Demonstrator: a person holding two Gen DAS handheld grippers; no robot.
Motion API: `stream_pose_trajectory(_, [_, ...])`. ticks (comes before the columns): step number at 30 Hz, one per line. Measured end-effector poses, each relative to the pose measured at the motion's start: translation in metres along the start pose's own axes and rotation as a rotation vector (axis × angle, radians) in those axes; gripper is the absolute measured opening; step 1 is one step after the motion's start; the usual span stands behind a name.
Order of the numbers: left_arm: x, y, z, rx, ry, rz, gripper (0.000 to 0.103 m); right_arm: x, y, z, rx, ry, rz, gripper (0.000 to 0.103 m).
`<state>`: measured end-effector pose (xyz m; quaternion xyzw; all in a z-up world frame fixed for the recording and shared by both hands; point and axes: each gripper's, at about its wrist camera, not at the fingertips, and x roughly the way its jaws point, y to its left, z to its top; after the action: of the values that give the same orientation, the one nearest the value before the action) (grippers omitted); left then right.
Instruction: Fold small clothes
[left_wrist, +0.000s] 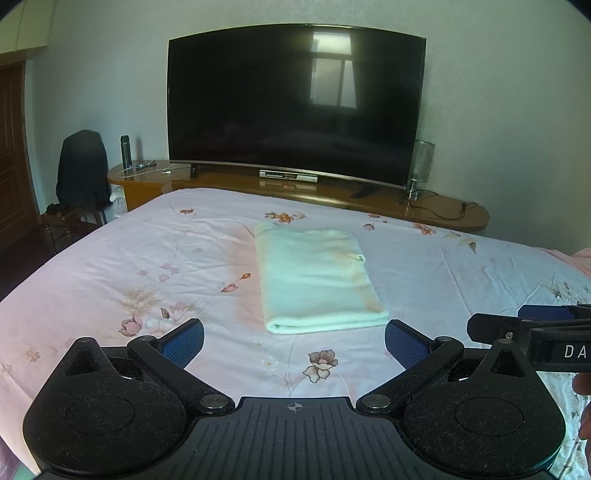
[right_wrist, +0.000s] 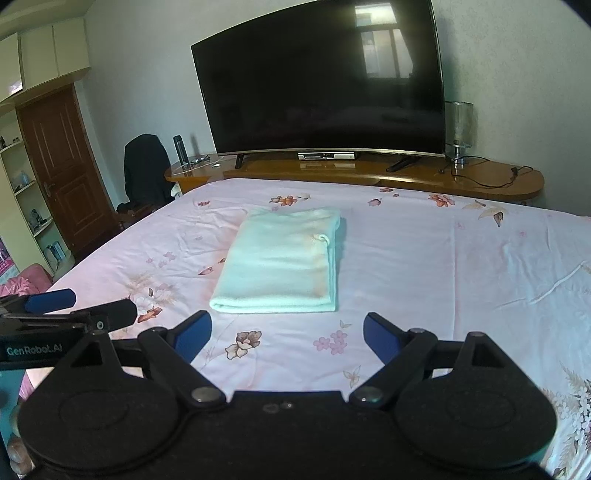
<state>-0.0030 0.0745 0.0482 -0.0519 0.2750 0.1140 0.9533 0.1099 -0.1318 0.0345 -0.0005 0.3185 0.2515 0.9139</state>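
pale mint cloth (left_wrist: 317, 280) lies folded into a neat rectangle on the bed (left_wrist: 110, 258), flat on the pink floral sheet, its rounded fold edge facing the cameras and a small loop tag showing on its right side. from the right wrist view the same cloth (right_wrist: 280, 262) sits a little left of centre, layers stacked, right edge showing the doubled thickness.

left gripper (left_wrist: 294, 343) hovers above the sheet just short of the near fold, jaws spread wide, blue pads (left_wrist: 184, 345) well apart with nothing between them. it touches no fabric.

right gripper (right_wrist: 287, 338) is likewise released, fingers splayed, empty, hanging over the sheet close to the cloth's near edge but apart from it. each tool peeks into the other's view: the right one at the far right edge of the left camera, the left one at the left edge of the right camera, side by side.

beyond the bed, a big dark television (left_wrist: 295, 103) stands on a long wooden console (left_wrist: 424, 206), a window reflected in its screen. a dark flask (left_wrist: 126, 151) stands at the console's left end, a glass lamp (left_wrist: 421, 162) at the right. a chair draped in dark clothing (left_wrist: 83, 170) stands by the bed's far left corner, and a brown door (right_wrist: 62, 170) shows in the right wrist view.
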Motion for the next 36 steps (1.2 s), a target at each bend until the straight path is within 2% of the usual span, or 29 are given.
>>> stream_pose_trajectory(16, [-0.0011,-0.0006,-0.001,0.009,0.0,0.007,0.103,0.0006,0.0006,-0.0001,-0.001,-0.001,0.0,0.089])
stream_pose_trajectory(28, [0.0008,0.0024,-0.0021,0.012,-0.006,-0.02,0.103,0.0004,0.0015,0.0017,-0.006,-0.003,0.003,0.09])
stream_pose_trajectory(31, [0.0005,0.0022,-0.0025,0.016,-0.012,-0.015,0.103,0.0005,0.0018,0.002,-0.005,-0.003,0.004,0.09])
stream_pose_trajectory(36, [-0.0013,0.006,-0.0024,0.025,-0.042,0.037,0.103,0.0004,0.0027,0.0014,-0.006,-0.005,0.003,0.09])
